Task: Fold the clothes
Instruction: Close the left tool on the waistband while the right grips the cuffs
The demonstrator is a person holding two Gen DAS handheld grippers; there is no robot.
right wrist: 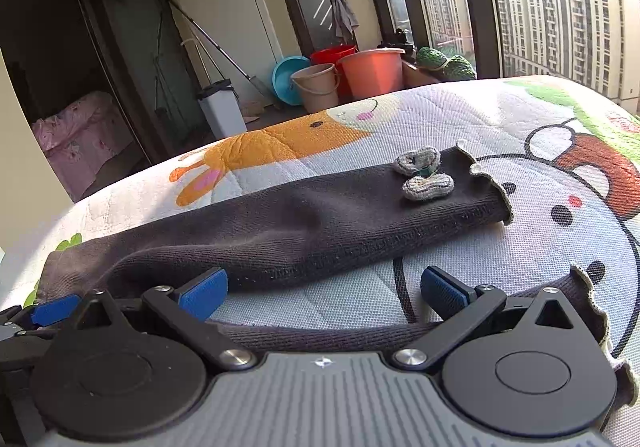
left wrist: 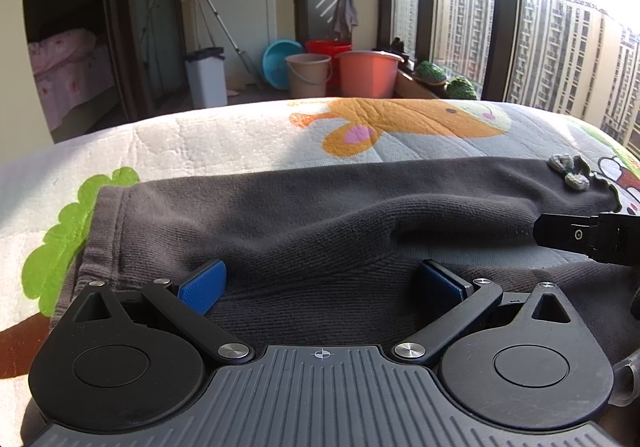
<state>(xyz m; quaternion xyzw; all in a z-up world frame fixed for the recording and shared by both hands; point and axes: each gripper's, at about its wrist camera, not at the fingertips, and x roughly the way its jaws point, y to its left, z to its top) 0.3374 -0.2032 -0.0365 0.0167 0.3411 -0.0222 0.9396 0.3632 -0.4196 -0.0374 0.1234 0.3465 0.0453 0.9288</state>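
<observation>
Dark grey child's trousers (left wrist: 312, 215) lie across a cartoon-print quilt (left wrist: 224, 135). One leg (right wrist: 320, 219) stretches far right, ending in a ruffled cuff with a small knitted bow (right wrist: 423, 174). My left gripper (left wrist: 320, 283) stands open low over the waist part of the trousers, blue pads (left wrist: 204, 285) apart with only flat cloth between them. My right gripper (right wrist: 324, 293) is open too, hovering over the gap between the two legs, where quilt (right wrist: 540, 119) shows. The nearer leg's ruffled cuff (right wrist: 588, 287) lies under its right finger. The right gripper's tip (left wrist: 592, 233) shows at the left view's right edge.
Beyond the quilt's far edge are several plastic buckets (left wrist: 370, 73), a blue basin (left wrist: 280, 57), a white bin (left wrist: 206, 77) and a mop. Tall windows (left wrist: 560, 27) run along the right. A doorway on the left opens onto a pink bed (left wrist: 68, 63).
</observation>
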